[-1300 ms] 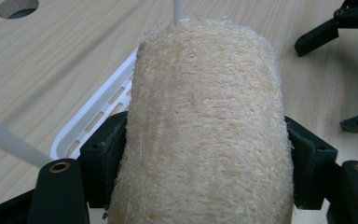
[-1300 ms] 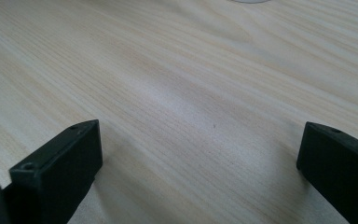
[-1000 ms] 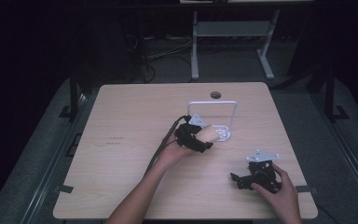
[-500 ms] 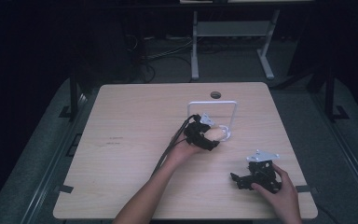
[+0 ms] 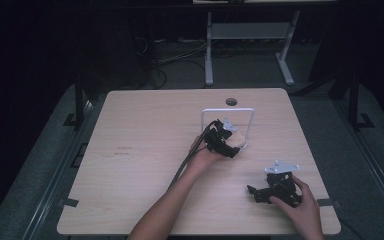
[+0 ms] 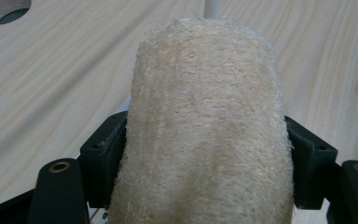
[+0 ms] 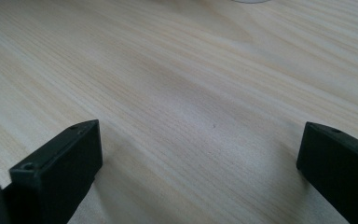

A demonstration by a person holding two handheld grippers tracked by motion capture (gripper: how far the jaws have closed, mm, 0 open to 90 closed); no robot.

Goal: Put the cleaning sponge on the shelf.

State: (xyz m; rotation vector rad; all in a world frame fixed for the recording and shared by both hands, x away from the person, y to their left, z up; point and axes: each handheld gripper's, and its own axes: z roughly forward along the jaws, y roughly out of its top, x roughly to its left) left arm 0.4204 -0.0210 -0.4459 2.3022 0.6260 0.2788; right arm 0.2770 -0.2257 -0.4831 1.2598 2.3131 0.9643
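My left fingers point(image 6: 307, 172) are clenched on a loofah sponge point(image 6: 205, 126), one pad on each flank, biting near its thicker end so the free length juts forward past the tips. The hold is broad rather than tight, which I judge suits something this soft and springy. The loofah is pale tan, coarse and fibrous, a rounded cylinder with a slightly domed far end, dry-looking, no visible stains. Just beyond its tip stands a thin white post point(image 6: 213, 7); from the high view this belongs to a white wire frame point(image 5: 228, 111) standing upright on the table point(image 5: 145, 150), and my left gripper point(image 5: 232, 150) sits at its base, sponge within the frame's footprint as far as I can tell. I judge the sponge is being brought to that frame for hanging or setting down; whether it touches the base I cannot tell. A round cable hole point(image 5: 231, 102) lies behind the frame. My right gripper point(image 5: 254, 194) rests low near the table's near right corner, well apart, its fingers point(image 7: 60, 168) released wide over bare wood, grasping nothing, probably parked out of the way.
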